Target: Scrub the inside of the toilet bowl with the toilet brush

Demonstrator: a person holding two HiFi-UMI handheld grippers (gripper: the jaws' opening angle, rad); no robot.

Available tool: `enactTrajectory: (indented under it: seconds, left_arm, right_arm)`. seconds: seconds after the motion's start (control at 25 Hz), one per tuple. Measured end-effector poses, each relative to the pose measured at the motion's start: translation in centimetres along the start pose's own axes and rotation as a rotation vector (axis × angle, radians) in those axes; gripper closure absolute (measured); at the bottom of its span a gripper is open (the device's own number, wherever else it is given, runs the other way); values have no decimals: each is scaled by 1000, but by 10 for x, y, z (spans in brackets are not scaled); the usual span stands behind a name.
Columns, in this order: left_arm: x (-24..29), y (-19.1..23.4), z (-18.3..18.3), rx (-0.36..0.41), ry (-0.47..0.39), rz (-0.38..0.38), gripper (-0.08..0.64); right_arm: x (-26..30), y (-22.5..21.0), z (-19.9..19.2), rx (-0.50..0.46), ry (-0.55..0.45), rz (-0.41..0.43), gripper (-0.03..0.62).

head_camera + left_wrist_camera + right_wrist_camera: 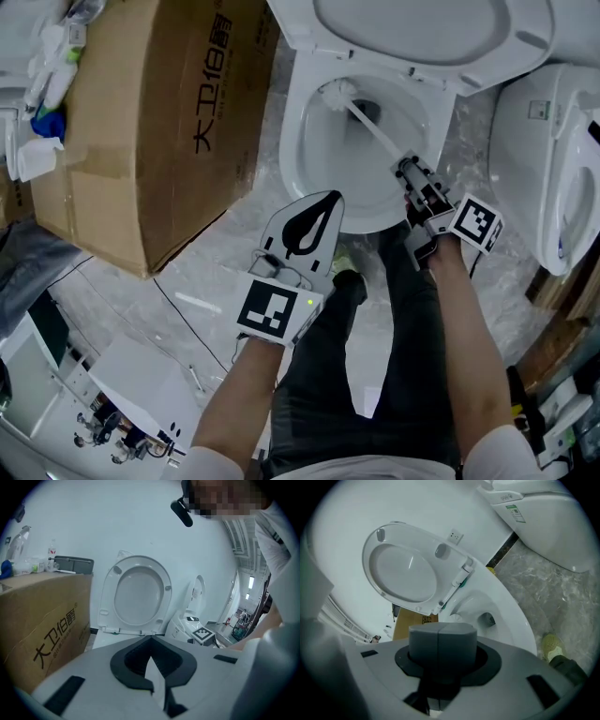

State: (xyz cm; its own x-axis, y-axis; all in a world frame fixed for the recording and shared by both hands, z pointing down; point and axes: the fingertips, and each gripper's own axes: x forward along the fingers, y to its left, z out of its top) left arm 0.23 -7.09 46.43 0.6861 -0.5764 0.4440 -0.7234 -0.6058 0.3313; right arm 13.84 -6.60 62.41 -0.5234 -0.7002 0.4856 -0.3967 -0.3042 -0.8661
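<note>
The left gripper [314,217] was held nearest, above the front rim of the bowl [298,169]. Its jaws were pressed together with nothing between them, and its marker cube [278,311] was turned upward. The right gripper [412,178] was held over the near right part of the rim, with its jaws clamped on the grey end of the brush [366,120] handle. From there the white shaft was slanted down and leftward into the bowl. The bristle head [333,94] was set low inside the bowl, at the far left wall, just beside the dark drain hole [371,105]. The lid [412,28] was raised behind the bowl. A cardboard box [141,122] was stood to the left of the toilet and a second toilet [530,159] to its right, both on a marbled floor [206,272]. A pale shoe [345,277] was seen just in front of the bowl.
</note>
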Motion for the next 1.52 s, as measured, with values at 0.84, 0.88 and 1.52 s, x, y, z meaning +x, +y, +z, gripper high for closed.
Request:
enactTrajectory:
  seconds: [0.84,0.88,1.52]
  left_arm:
    - [-18,-7,-19,-32,-1,48,552]
    - [-19,-8,-18,-33,-3,50,552]
    - [-27,-35,-36,-32,17,22,552]
  right_arm:
    - [-7,8,-41,-829,388,-180,436]
    - [-9,8,-42,-832,385,-191,436]
    - [-86,14,-70,-1166,496,-362,436]
